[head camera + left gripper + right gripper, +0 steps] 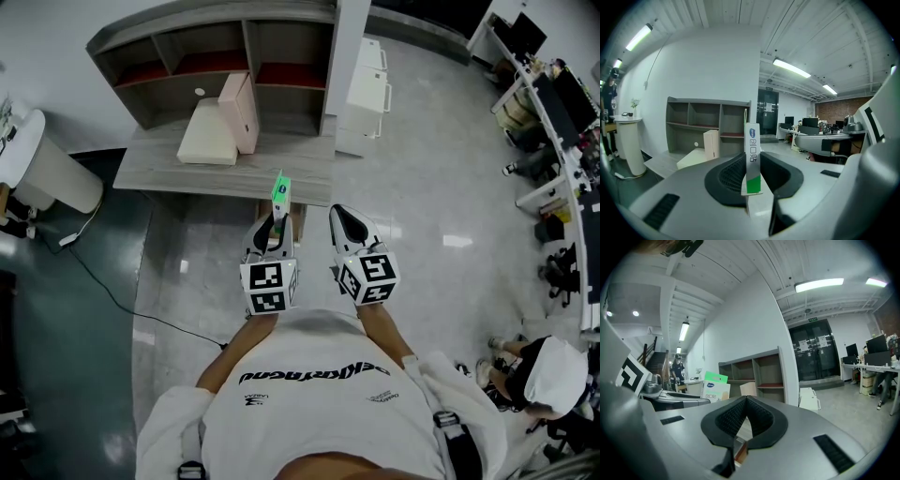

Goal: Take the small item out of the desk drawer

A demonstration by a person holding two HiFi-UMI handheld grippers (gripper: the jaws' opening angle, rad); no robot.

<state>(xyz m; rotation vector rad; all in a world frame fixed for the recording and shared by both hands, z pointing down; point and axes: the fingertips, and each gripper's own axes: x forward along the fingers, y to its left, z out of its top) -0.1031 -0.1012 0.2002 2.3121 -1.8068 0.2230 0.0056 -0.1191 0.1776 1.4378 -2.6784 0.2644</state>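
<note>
While the person stands facing the desk (187,171), the small box (280,191), green and white, is already clear of the furniture. It sits clamped between the pads of the left gripper (273,228), out past the desk's front edge near its right corner. The left gripper view shows the box (752,159) edge-on in the left gripper (753,174), its long axis running out beyond the fingertips. The right gripper (345,223) is just beside it, jaws together on nothing. Judgement: extraction looks done; any carry or set-down falls to the left hand. Drawer not clearly made out.
</note>
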